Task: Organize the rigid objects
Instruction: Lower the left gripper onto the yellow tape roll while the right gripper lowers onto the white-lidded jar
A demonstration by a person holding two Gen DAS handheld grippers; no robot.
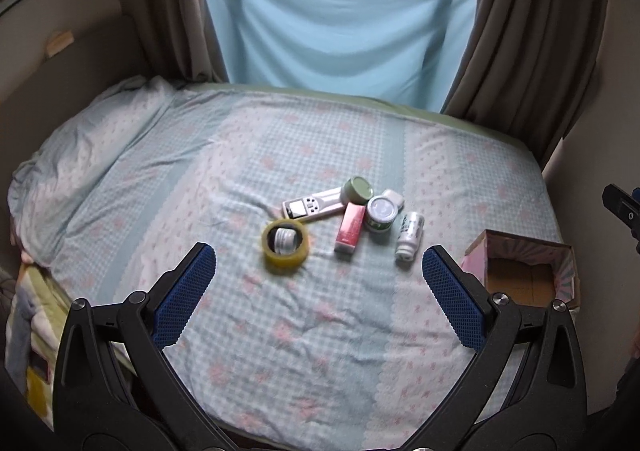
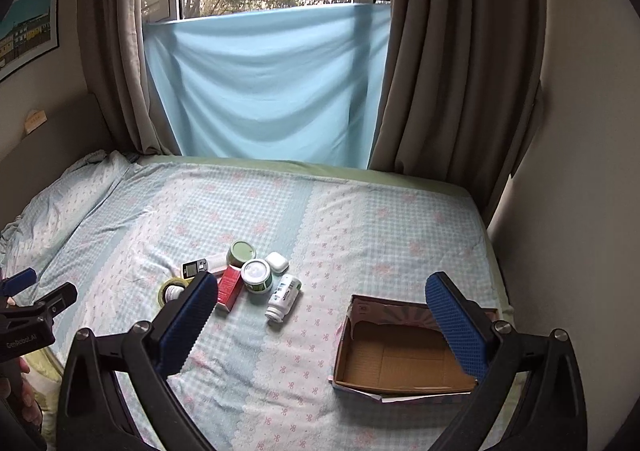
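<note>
Opening step, nothing yet packed. Nearest, the left claw [image 1: 318, 263] and right claw [image 2: 322, 293] hover released, jaws wide apart, holding nothing. On the bed [image 1: 280, 331], near right, the cardboard box [image 2: 400, 363] lies with no items visible in it. Farther, left of it, the cluster: tape roll [image 1: 285, 242] ringing a small jar, red box [image 1: 350, 228], white bottle [image 1: 409, 236], two tins, thermometer [image 1: 312, 204], earbud case [image 2: 277, 261]. Next move likely calls for descending on one item and clenching.

Lying clustered mid-bed [image 1: 240, 331]: tape roll [image 1: 285, 242] leftmost, ringing a small jar [image 1: 285, 240]; carton [image 1: 351, 228] and bottle [image 1: 409, 238] rightward; open box [image 2: 404, 355] sitting apart, far right.
</note>
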